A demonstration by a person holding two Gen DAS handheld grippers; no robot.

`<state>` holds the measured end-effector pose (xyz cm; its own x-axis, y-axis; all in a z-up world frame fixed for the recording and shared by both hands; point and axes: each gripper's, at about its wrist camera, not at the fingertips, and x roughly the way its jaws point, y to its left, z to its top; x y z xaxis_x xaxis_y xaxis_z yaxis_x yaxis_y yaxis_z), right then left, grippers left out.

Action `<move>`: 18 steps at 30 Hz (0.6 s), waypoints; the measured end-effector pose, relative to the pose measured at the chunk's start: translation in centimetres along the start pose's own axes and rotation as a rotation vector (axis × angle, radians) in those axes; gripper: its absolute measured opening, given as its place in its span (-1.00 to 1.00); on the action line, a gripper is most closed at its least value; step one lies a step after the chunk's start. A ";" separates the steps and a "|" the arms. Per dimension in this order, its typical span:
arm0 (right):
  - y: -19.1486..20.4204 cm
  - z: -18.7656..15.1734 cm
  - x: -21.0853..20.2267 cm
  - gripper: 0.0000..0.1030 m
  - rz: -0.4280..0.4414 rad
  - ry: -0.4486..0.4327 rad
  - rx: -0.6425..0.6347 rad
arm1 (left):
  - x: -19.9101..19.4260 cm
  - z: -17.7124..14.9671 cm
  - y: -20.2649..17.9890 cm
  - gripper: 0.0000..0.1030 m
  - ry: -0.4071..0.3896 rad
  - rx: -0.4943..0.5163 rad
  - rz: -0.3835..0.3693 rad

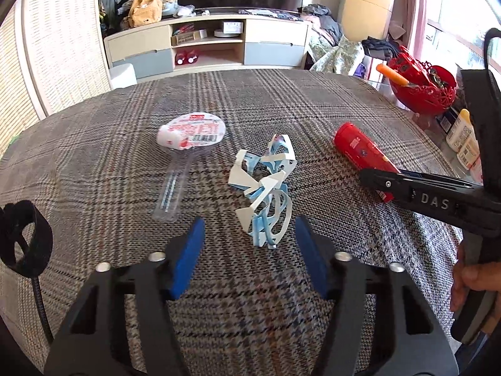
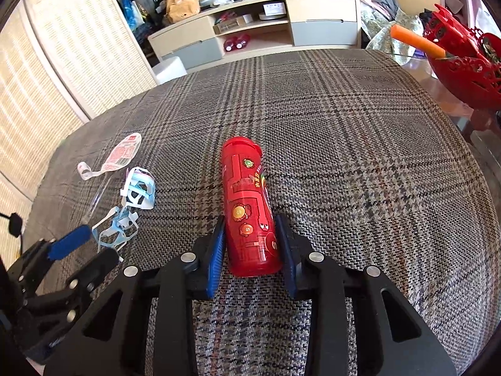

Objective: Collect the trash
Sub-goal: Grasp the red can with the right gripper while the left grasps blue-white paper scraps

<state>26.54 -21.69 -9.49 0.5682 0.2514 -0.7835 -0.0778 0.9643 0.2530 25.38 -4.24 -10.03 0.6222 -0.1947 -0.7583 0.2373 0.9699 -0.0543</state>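
Note:
A red candy tube (image 2: 250, 213) lies on the plaid tablecloth (image 2: 360, 163); it also shows in the left wrist view (image 1: 360, 153). My right gripper (image 2: 253, 244) has its blue pads on both sides of the tube's near end, touching or nearly so. A crumpled white and blue paper scrap (image 1: 266, 194) lies just ahead of my left gripper (image 1: 249, 244), which is open and empty. A clear plastic package with a red and white label (image 1: 191, 138) lies further left. The scrap (image 2: 125, 213) and label (image 2: 123, 153) show at left in the right wrist view.
A red openwork bowl (image 1: 422, 84) with an orange stick stands on a glass side table at the right, with bottles (image 1: 463, 138) beside it. A TV cabinet (image 1: 206, 44) stands beyond the table. A woven screen (image 2: 62, 62) is on the left.

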 end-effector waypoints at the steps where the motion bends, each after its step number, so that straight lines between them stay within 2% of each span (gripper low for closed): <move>1: -0.1 -0.1 -0.2 -0.37 0.004 0.000 0.000 | 0.3 0.1 -0.1 -0.25 0.006 0.001 -0.009; 2: -0.2 -0.2 -0.3 -0.37 0.006 0.001 0.001 | 0.4 0.1 -0.2 -0.49 0.008 0.003 -0.015; 3: -0.2 -0.3 -0.3 -0.37 0.006 0.002 0.002 | 0.5 0.0 -0.4 -0.61 0.009 0.005 -0.020; 8: -0.1 -1.3 -1.3 -0.38 0.009 0.017 0.001 | -0.8 -0.7 -0.8 -0.70 0.005 0.011 -0.031; 18: 0.2 -6.1 -5.9 -0.42 0.062 0.034 0.003 | -7.5 -4.2 -1.4 -0.76 -0.016 -0.012 -0.052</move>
<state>18.19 -22.48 -8.28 0.5343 0.3129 -0.7853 -0.1090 0.9467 0.3031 17.28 -3.49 -7.04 0.6212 -0.2475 -0.7436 0.2614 0.9599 -0.1012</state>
